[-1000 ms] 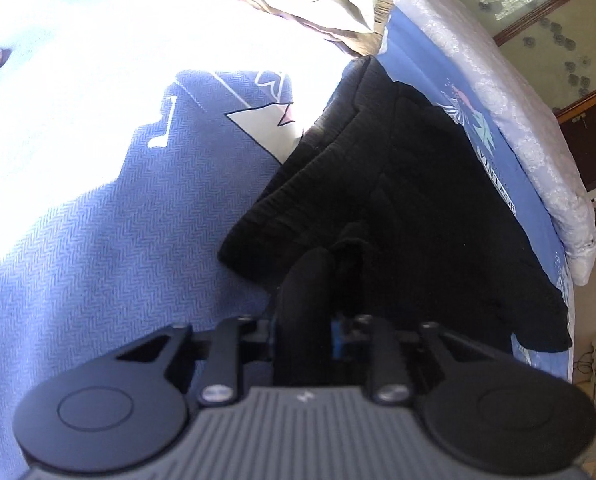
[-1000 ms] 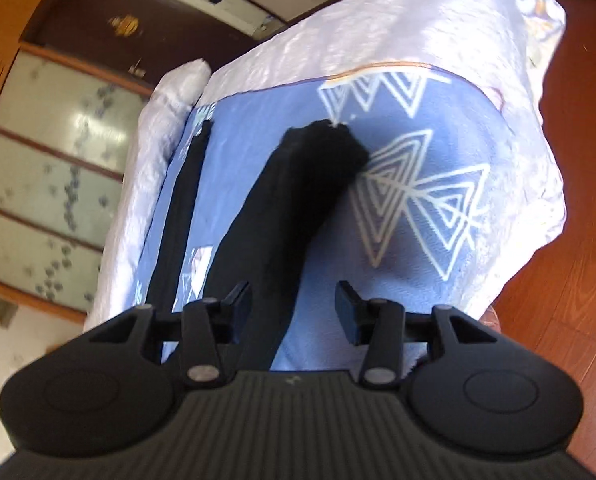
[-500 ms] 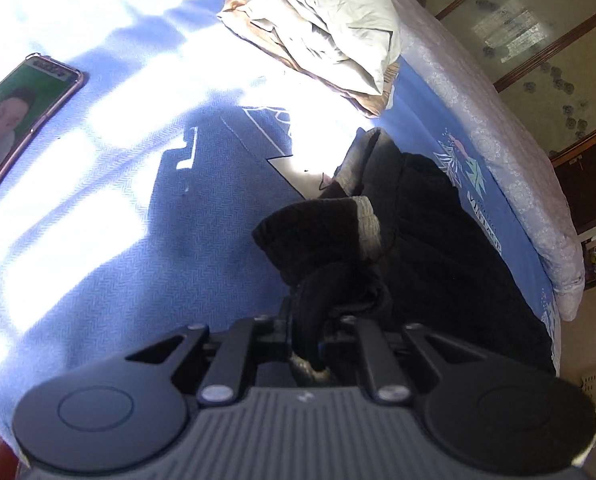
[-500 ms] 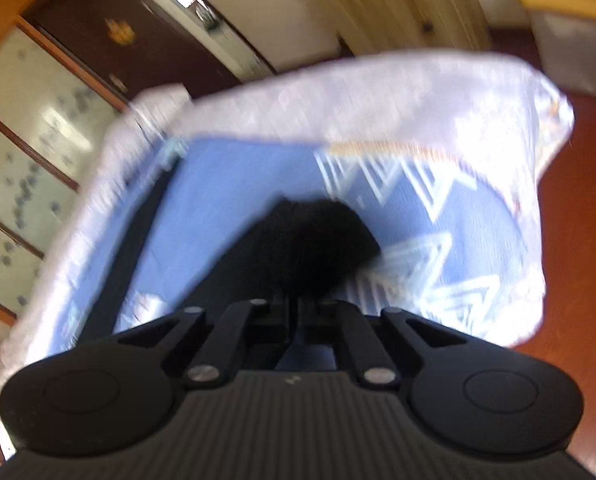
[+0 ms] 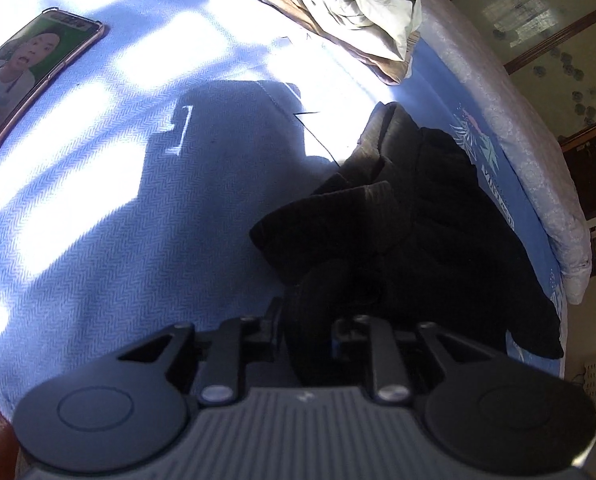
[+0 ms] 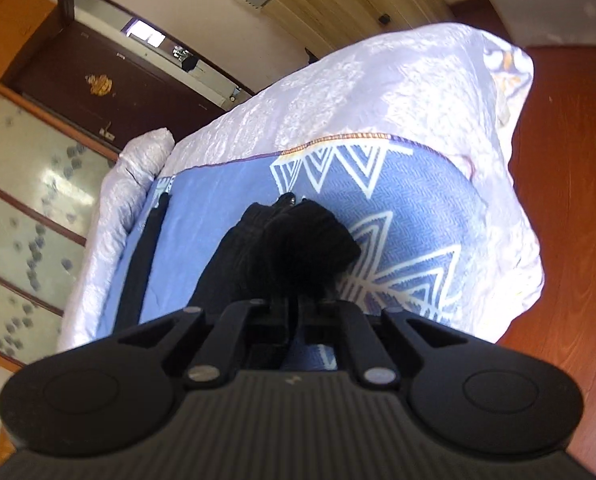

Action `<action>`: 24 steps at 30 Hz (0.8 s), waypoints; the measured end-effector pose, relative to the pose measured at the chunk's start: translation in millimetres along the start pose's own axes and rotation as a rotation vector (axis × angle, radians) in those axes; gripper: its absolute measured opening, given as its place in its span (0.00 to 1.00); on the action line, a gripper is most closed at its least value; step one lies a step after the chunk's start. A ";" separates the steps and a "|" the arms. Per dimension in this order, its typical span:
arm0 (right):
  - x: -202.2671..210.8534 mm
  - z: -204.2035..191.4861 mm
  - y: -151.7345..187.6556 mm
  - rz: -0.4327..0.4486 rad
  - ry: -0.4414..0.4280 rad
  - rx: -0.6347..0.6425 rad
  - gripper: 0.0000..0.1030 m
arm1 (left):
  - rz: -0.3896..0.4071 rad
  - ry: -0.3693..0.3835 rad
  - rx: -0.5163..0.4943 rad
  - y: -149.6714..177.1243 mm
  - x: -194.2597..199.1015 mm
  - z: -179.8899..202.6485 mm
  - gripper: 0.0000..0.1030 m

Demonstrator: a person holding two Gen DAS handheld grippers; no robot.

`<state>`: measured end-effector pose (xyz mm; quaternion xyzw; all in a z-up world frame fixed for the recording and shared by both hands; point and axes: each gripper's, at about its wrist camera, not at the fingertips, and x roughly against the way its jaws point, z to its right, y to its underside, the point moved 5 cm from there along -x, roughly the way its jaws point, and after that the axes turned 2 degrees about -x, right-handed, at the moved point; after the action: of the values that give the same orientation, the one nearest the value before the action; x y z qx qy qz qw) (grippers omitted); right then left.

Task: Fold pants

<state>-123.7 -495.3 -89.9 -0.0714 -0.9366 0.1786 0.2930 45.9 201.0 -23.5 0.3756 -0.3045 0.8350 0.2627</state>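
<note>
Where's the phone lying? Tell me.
In the left wrist view the phone lies screen-up at the far left edge on the blue blanket, well apart from the black pants.
</note>
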 end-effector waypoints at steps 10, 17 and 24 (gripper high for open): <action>15.2 -41.0 19.3 -0.078 -0.084 0.099 0.06 | -0.051 0.066 0.016 -3.8 -1.7 5.5 0.08; -11.6 -151.3 -26.2 -0.010 -0.239 0.222 0.06 | 0.046 0.205 0.075 -66.1 27.4 37.4 0.08; -137.0 -282.0 -49.2 0.017 -0.272 0.300 0.06 | 0.087 0.217 0.029 -135.2 -13.7 112.3 0.08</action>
<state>148.9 -490.9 72.5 -0.0098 -0.9297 0.3267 0.1697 196.6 210.3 67.6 0.2730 -0.2781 0.8857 0.2522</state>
